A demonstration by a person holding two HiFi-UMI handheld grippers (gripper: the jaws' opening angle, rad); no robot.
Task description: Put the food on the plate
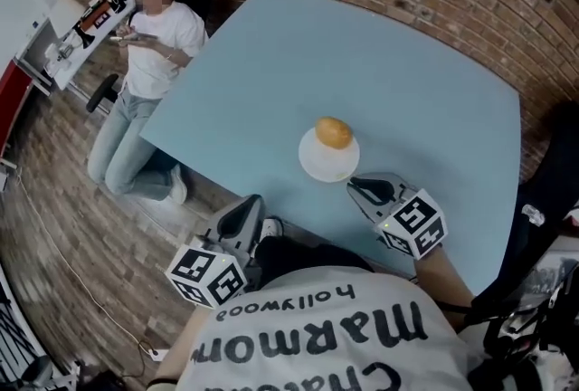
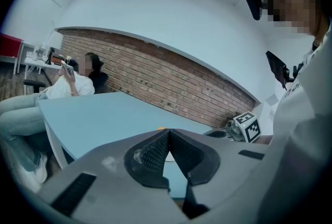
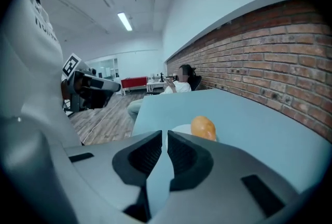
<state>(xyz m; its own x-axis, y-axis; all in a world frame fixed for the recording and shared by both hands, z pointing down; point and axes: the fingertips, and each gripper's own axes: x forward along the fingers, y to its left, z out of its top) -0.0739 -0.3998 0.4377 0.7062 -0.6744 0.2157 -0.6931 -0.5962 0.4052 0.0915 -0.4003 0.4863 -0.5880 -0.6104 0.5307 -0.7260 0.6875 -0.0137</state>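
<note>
The white shirt (image 1: 317,326) has words on it, seen upside down: "hollywood" and "Marmon". Each gripper has a cube with black and white squares.

The left gripper (image 1: 242,210) is off the table's (image 1: 407,63) near edge, and its jaws are together with nothing in them. The right gripper (image 1: 360,187) is over the table, pointing at the plate (image 1: 317,166). Its jaws are almost together and empty.

The food (image 1: 334,132), a round orange bun, sits on the plate.
</note>
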